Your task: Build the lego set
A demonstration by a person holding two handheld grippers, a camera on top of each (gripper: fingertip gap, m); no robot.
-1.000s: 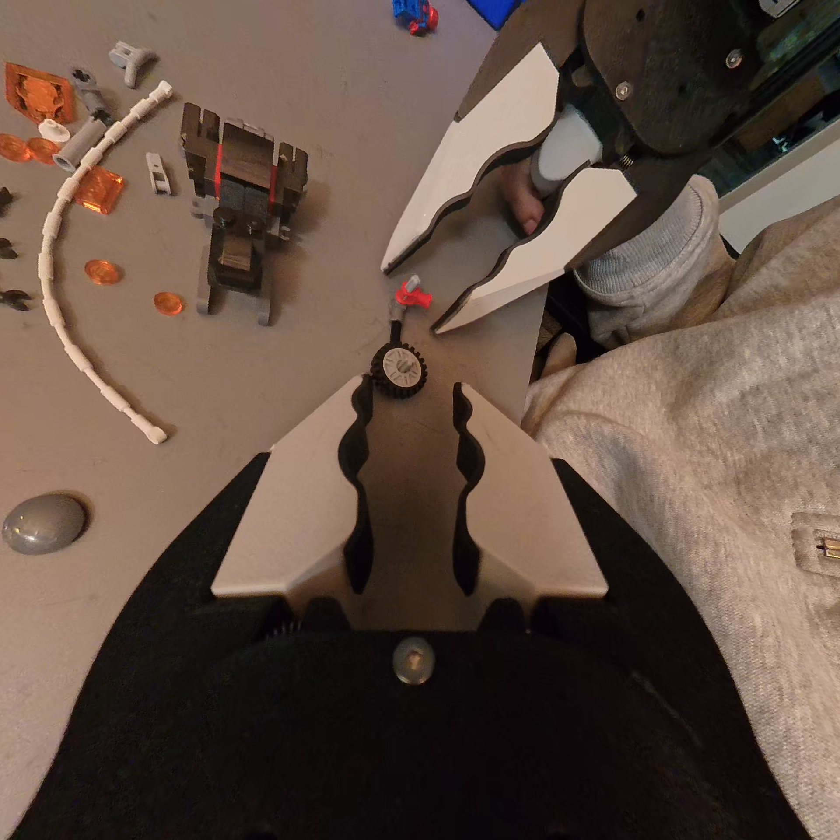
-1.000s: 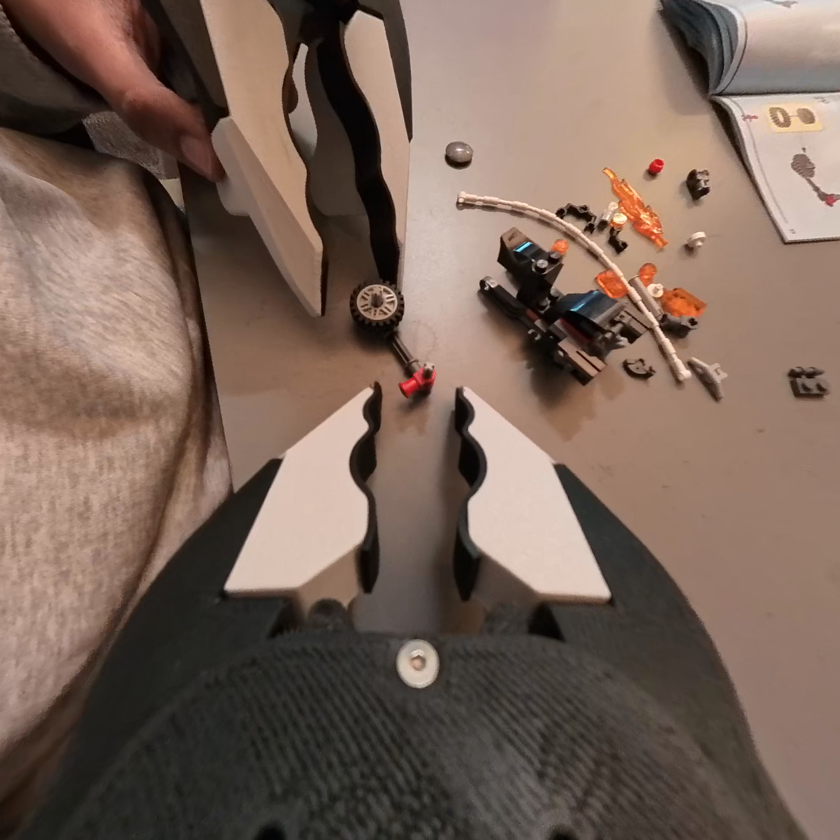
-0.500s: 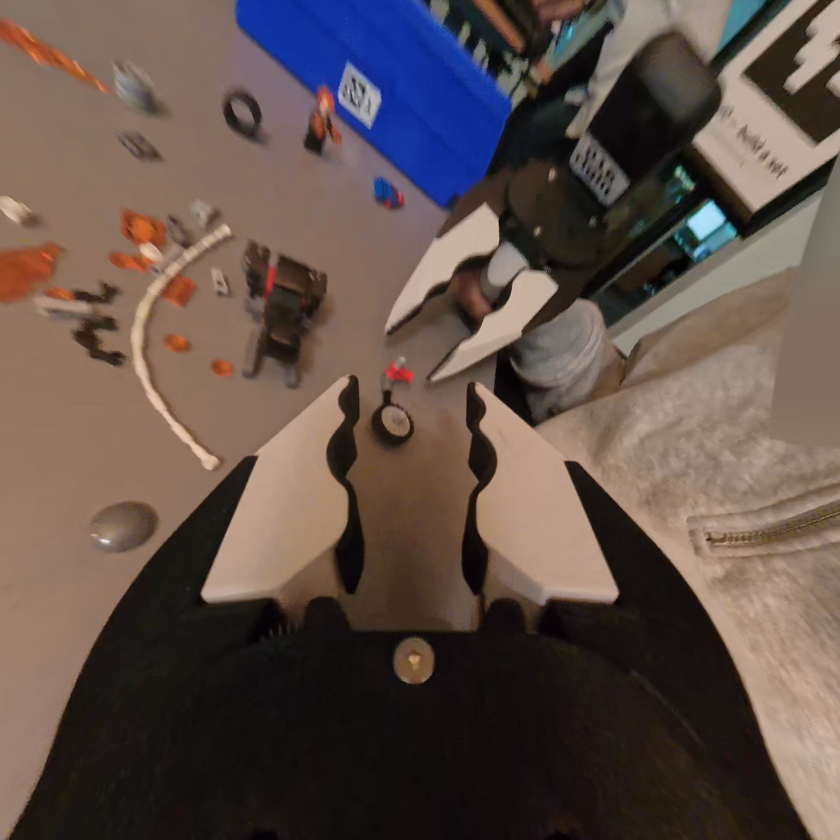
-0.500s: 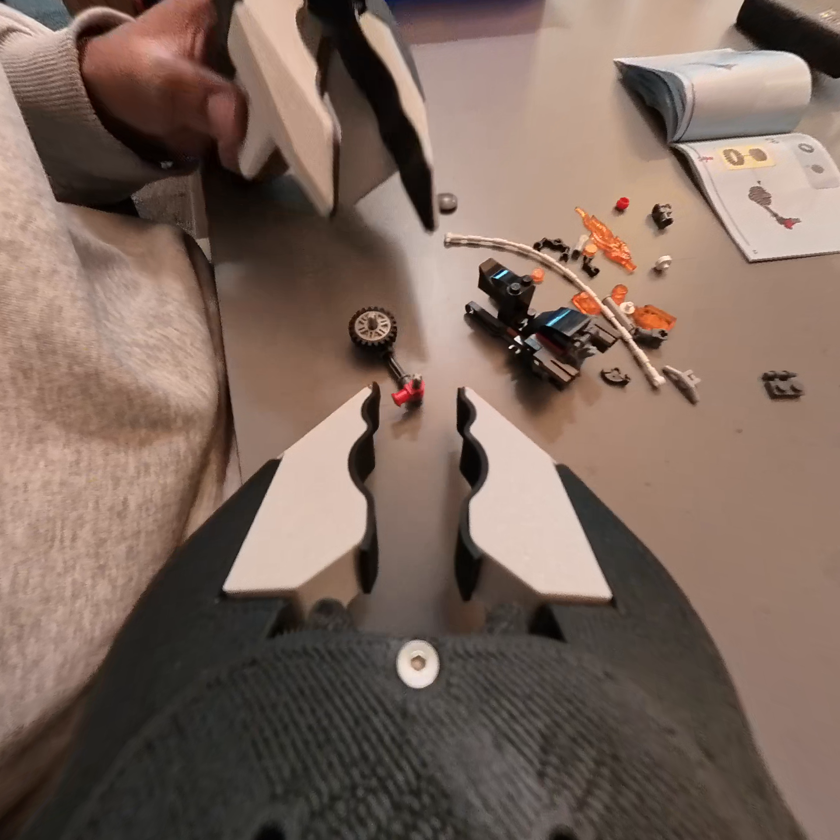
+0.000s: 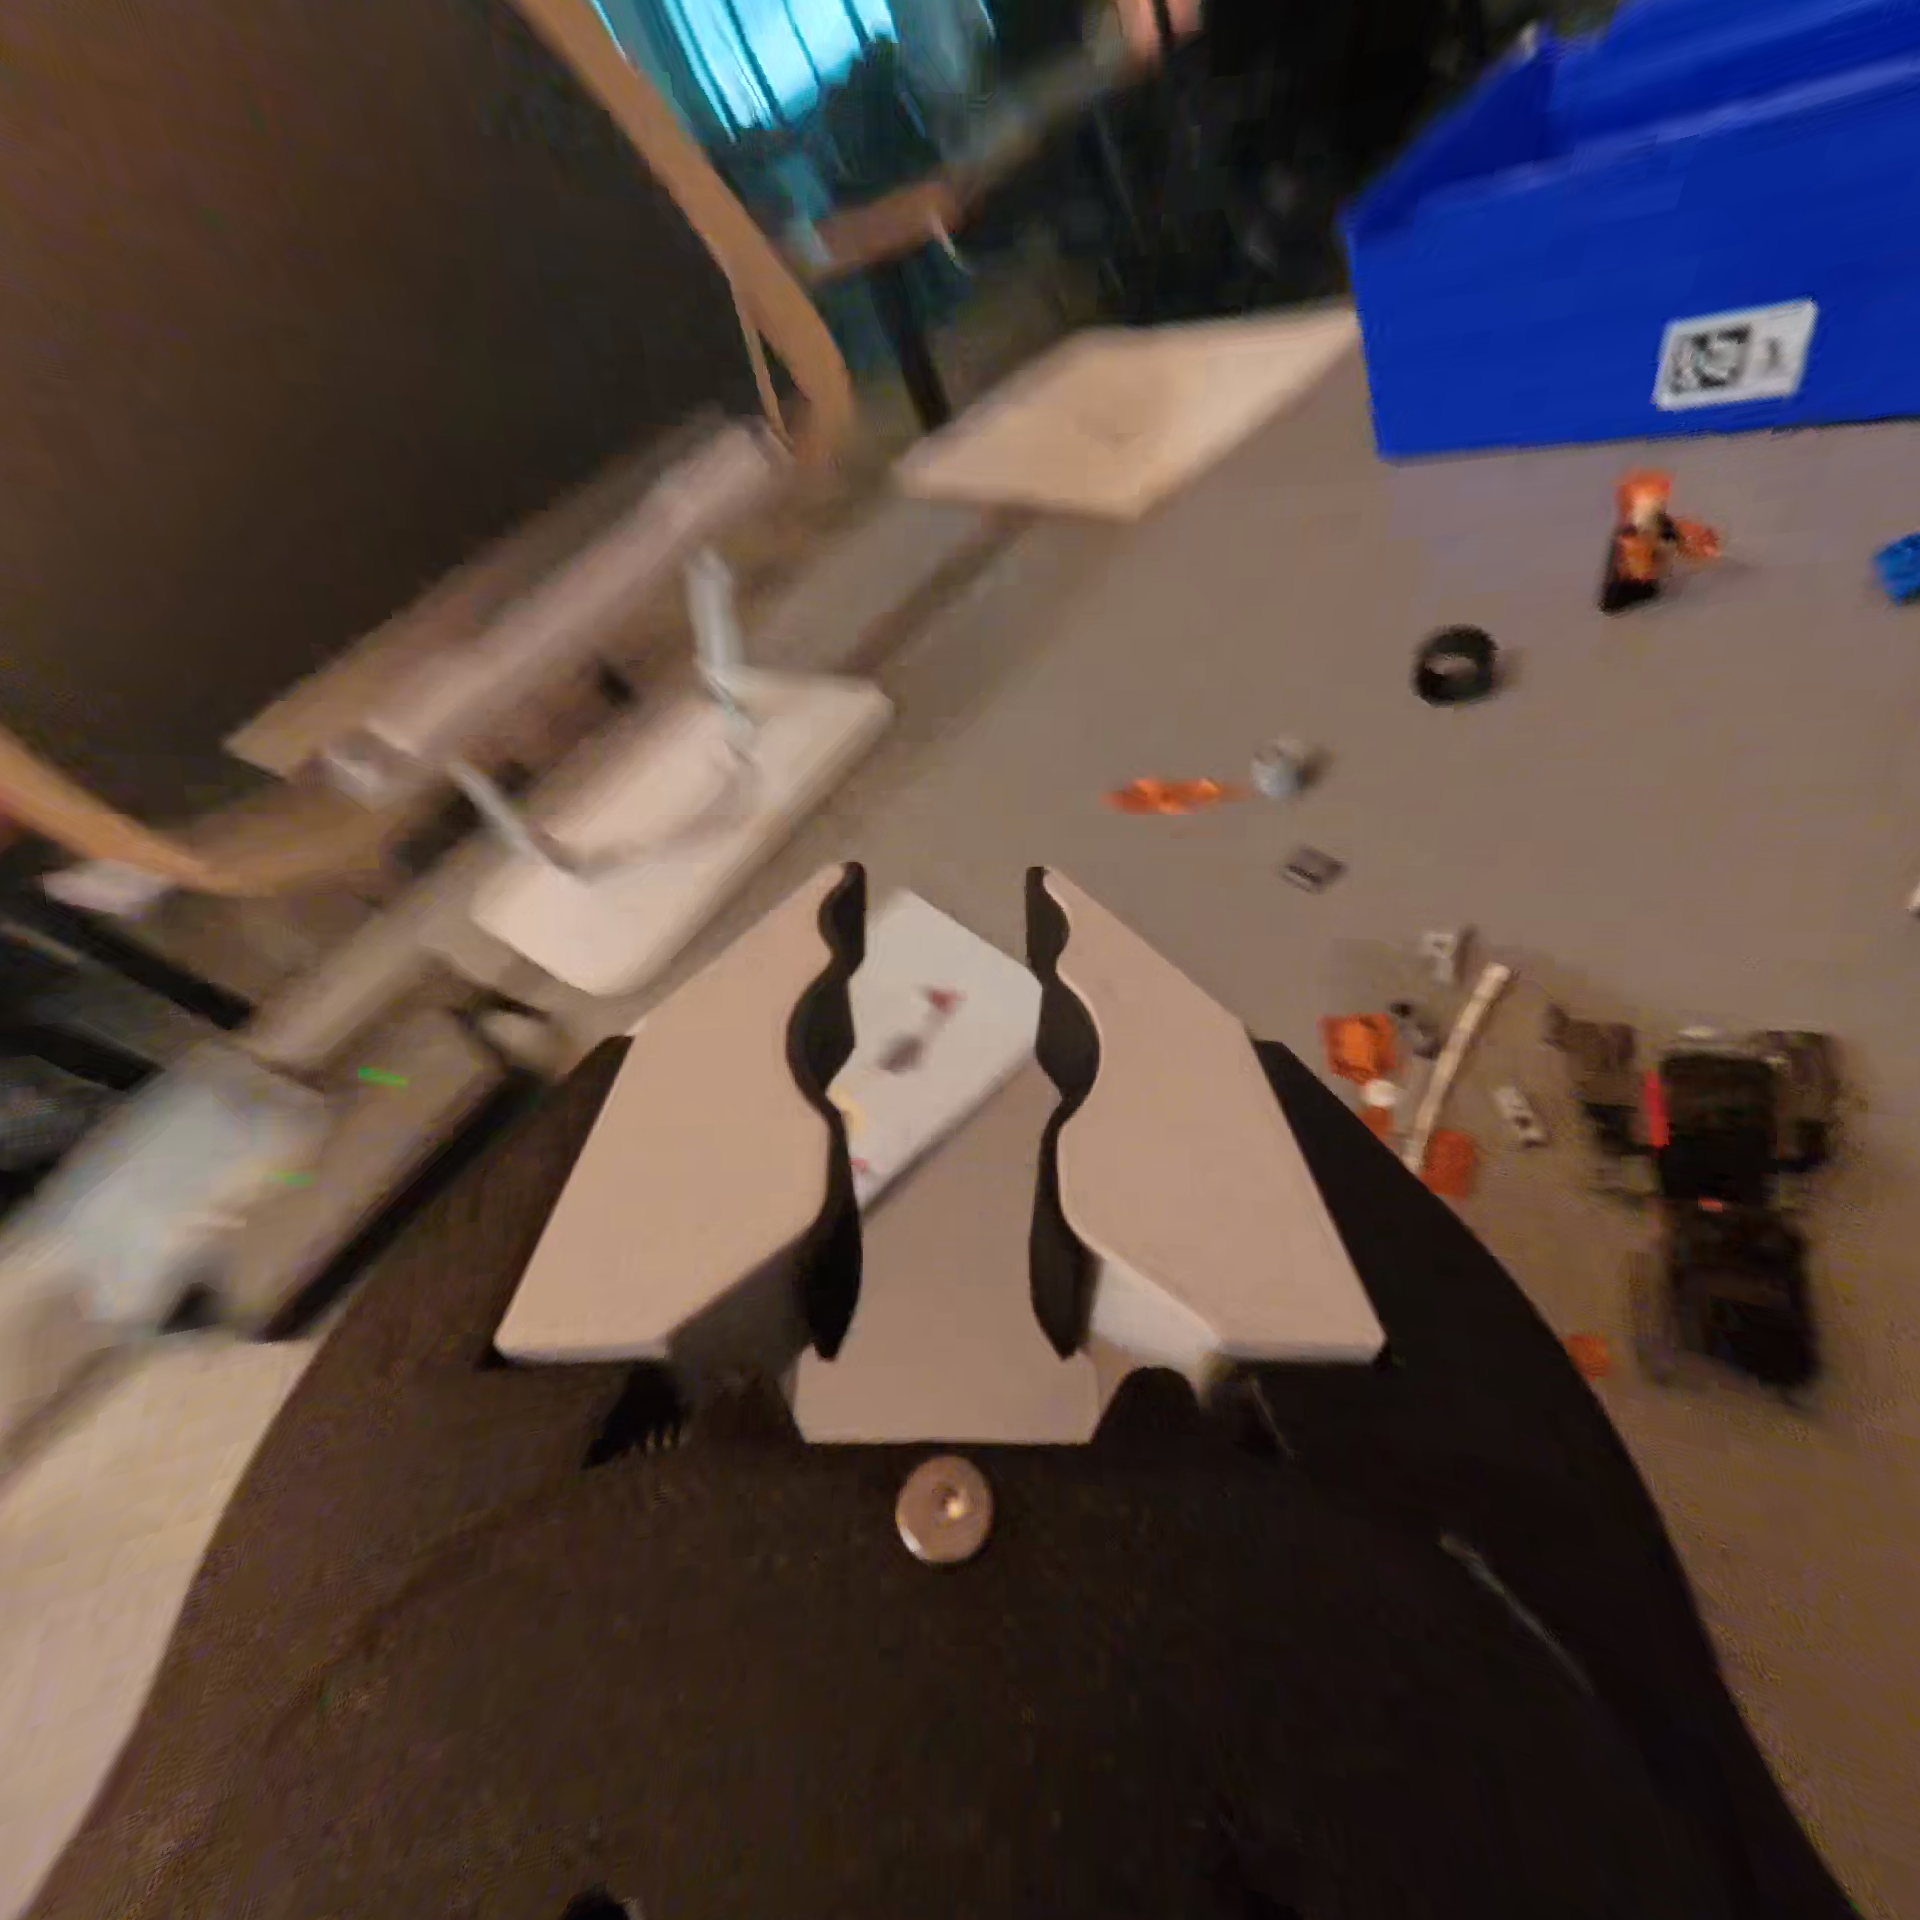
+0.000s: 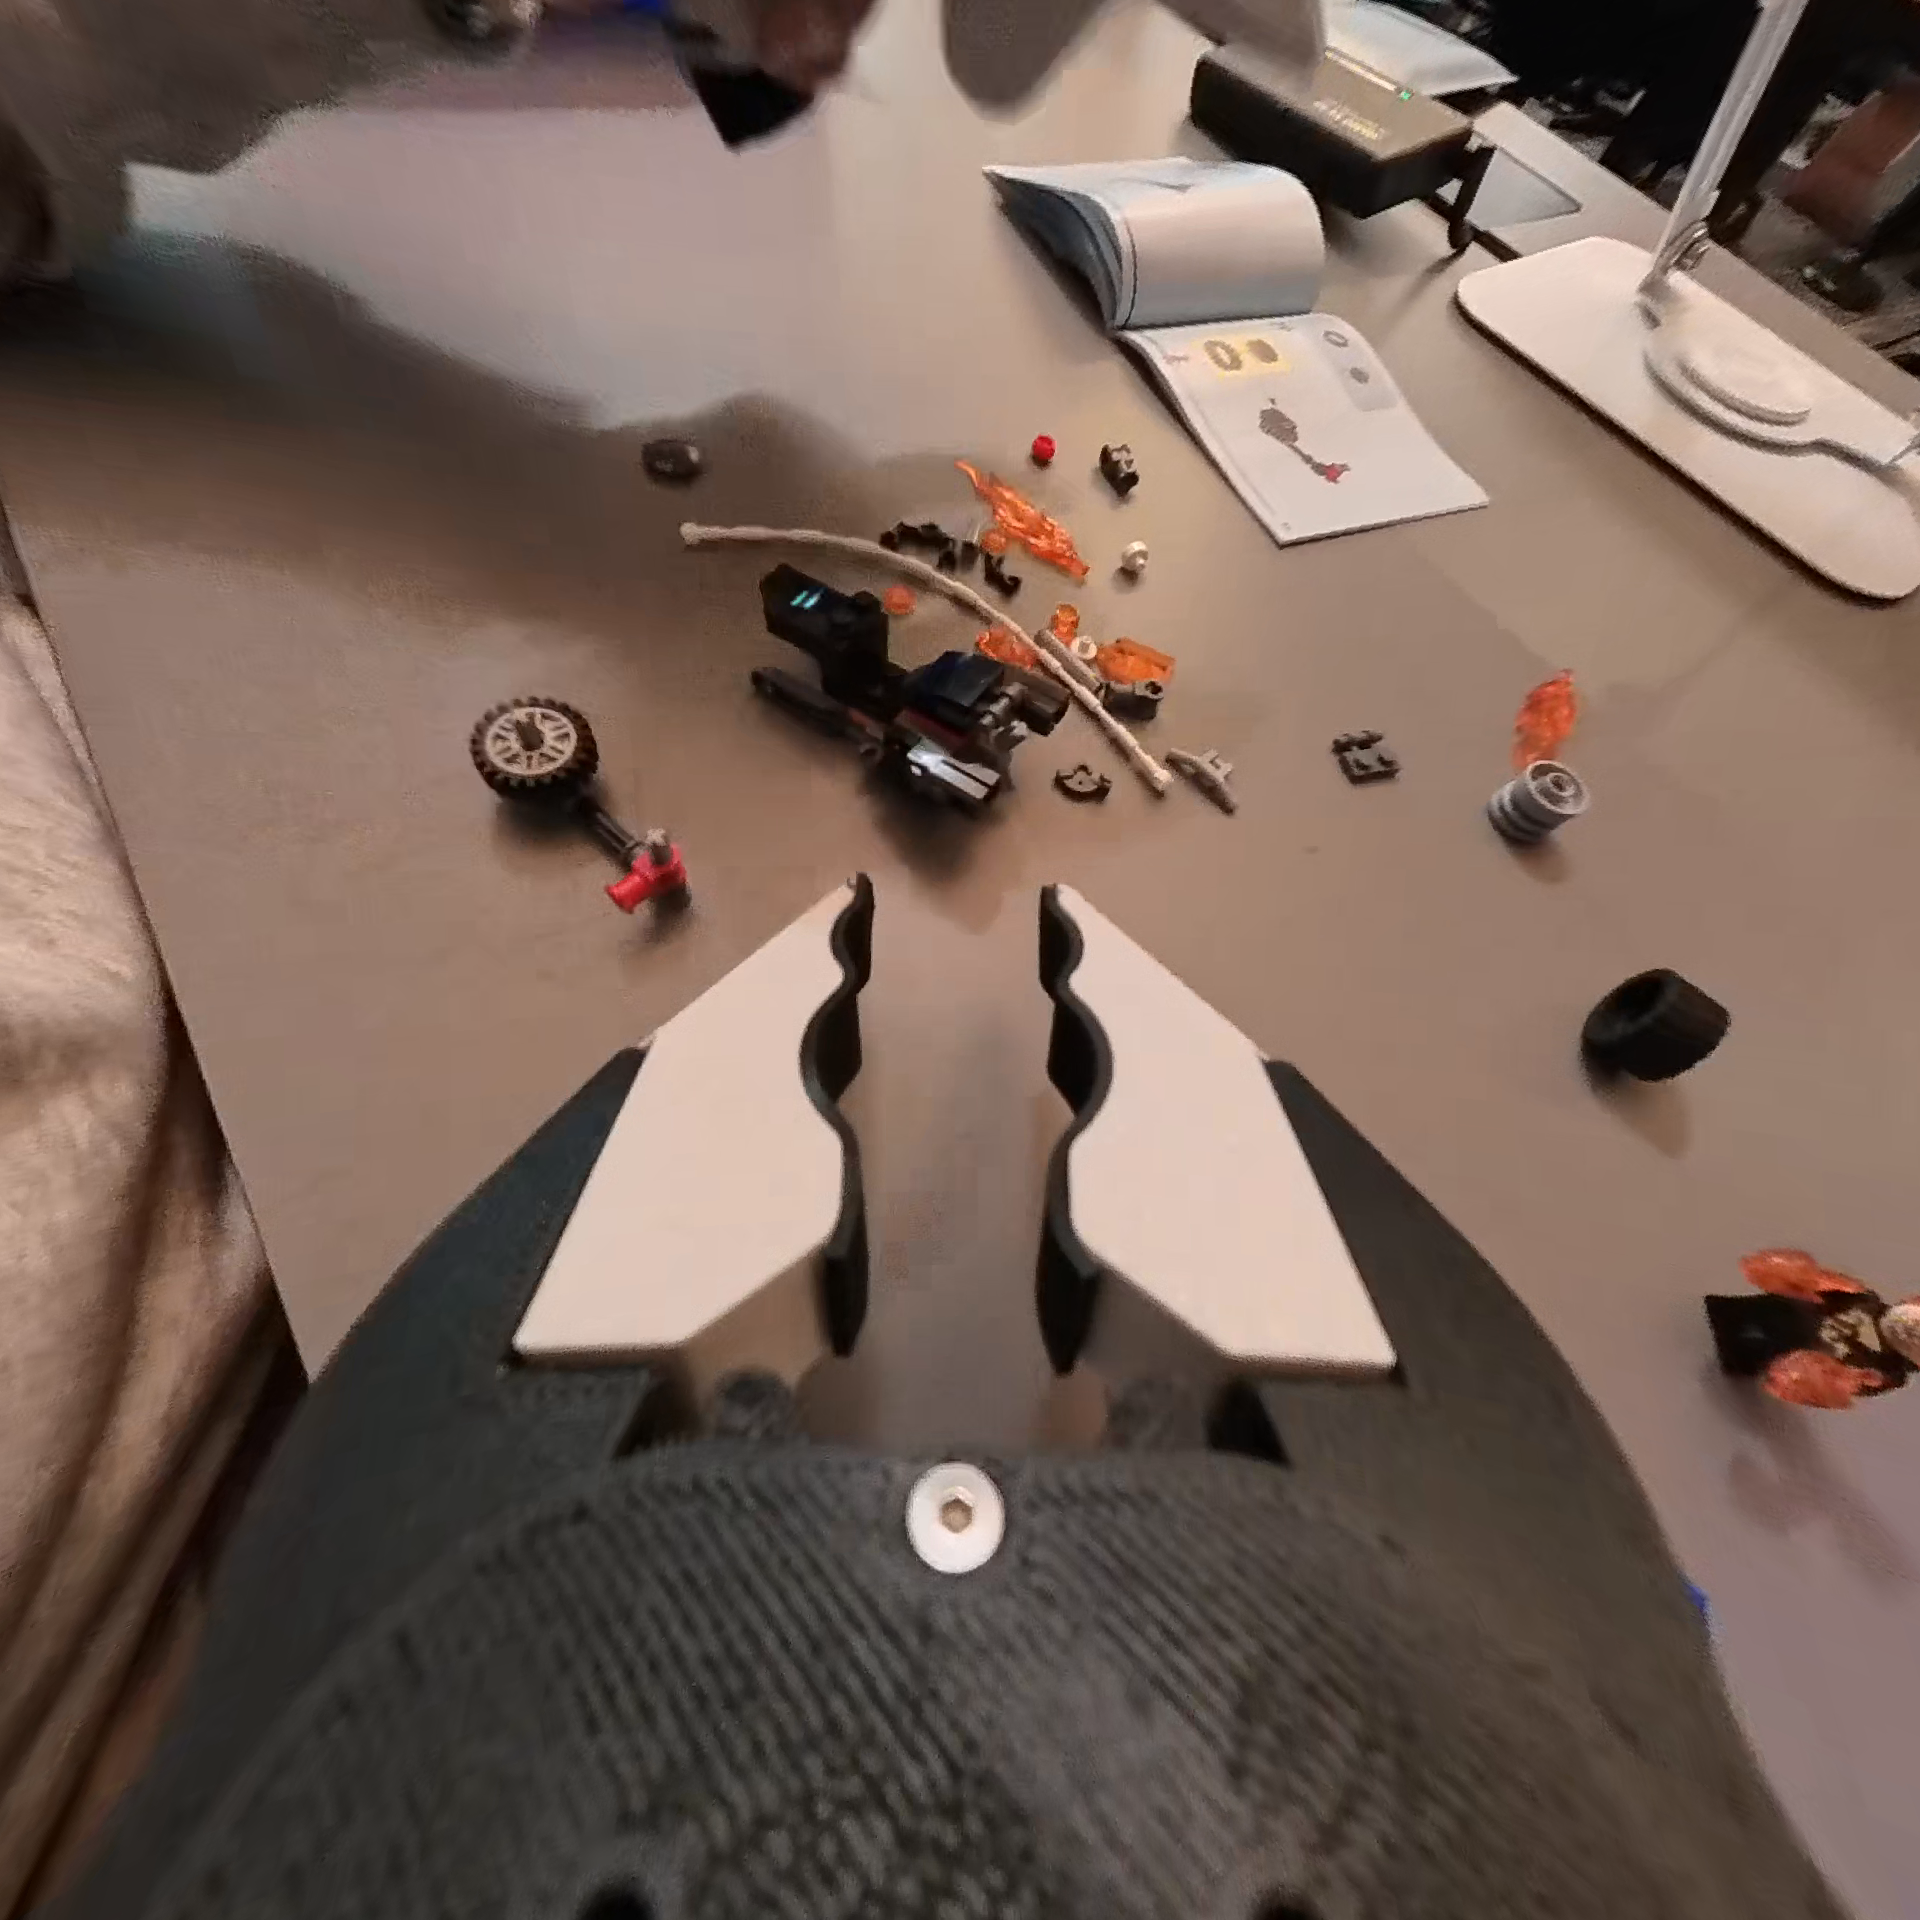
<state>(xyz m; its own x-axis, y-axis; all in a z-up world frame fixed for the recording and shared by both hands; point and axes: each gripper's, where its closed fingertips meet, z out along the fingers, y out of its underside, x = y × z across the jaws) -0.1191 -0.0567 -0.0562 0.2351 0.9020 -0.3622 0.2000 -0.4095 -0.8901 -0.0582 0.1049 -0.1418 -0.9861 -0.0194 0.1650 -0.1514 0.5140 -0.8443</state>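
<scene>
A half-built black lego vehicle (image 6: 914, 696) lies mid-table among orange flame pieces (image 6: 1023, 520) and a pale chain (image 6: 935, 603). It also shows blurred in the left wrist view (image 5: 1735, 1174). A spoked wheel on a black axle with a red end piece (image 6: 566, 774) lies to its left. My right gripper (image 6: 954, 894) is open and empty, above the table near the axle piece. My left gripper (image 5: 943, 883) is open and empty, raised high and pointing toward the instruction booklet (image 5: 935, 1049).
The open instruction booklet (image 6: 1299, 405) and a white monitor stand (image 6: 1704, 416) sit at the back right. A loose black tyre (image 6: 1652, 1023), a grey hub (image 6: 1538, 800) and a minifigure (image 6: 1818, 1330) lie right. A blue bin (image 5: 1662, 229) stands far off. A person's grey sleeve (image 6: 83, 1039) borders the left edge. Across from one pair of fingers to the other is roughly 20 cm. The pale chain (image 6: 935, 603) is about 12 cm from both grippers' fingertips.
My left gripper has lifted away from the wheel and swung toward the booklet and monitor stand. My right gripper has pulled back and up; the wheel and axle piece stay on the table.
</scene>
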